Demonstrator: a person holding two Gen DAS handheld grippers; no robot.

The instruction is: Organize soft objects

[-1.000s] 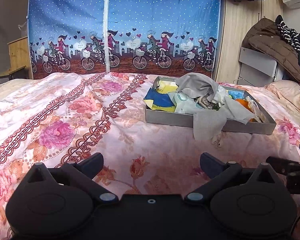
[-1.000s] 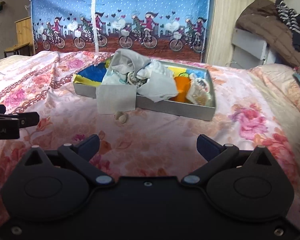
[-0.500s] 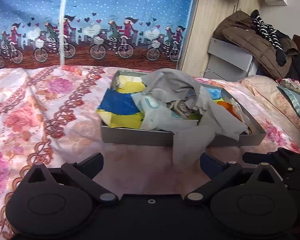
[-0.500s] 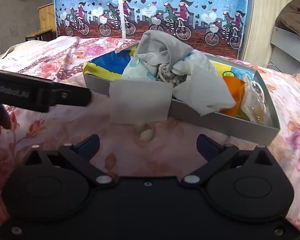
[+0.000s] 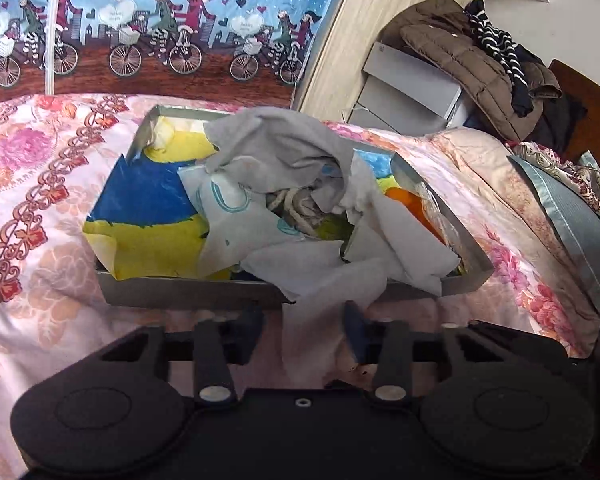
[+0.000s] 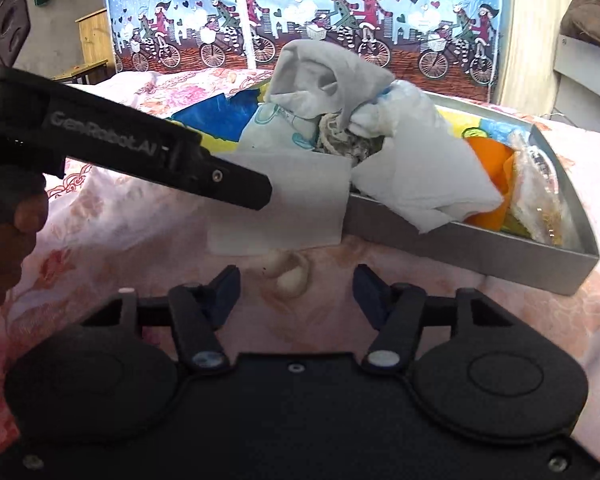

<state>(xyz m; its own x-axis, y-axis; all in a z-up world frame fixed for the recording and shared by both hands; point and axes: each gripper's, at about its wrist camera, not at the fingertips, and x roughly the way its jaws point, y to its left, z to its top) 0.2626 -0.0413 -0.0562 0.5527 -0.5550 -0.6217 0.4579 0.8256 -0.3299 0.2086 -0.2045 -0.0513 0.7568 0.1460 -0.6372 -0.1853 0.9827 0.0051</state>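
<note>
A grey tray (image 5: 188, 292) on the bed holds a heap of soft things: a grey cloth (image 5: 276, 148), a blue and yellow bag (image 5: 140, 208), rope and white cloths. One white cloth (image 5: 320, 276) hangs over the tray's front wall. My left gripper (image 5: 305, 320) straddles its lower end; the jaws are closing, and the pads do not press on it. In the right wrist view a left finger (image 6: 236, 188) lies across that cloth (image 6: 292, 216). My right gripper (image 6: 296, 280) is closing around a small cream lump (image 6: 290, 276) on the bedspread, without touching it.
The tray (image 6: 480, 248) also holds an orange piece (image 6: 488, 164) and a clear bag (image 6: 540, 200) at its right end. A flowered bedspread (image 5: 40, 240) lies all around. A pillow (image 5: 572, 216) and a brown jacket (image 5: 460, 56) on drawers are at the right.
Both grippers have moved forward and down towards the tray's front wall. Their jaws have narrowed from wide open. The left gripper now reaches the hanging white cloth, the right the cream lump.
</note>
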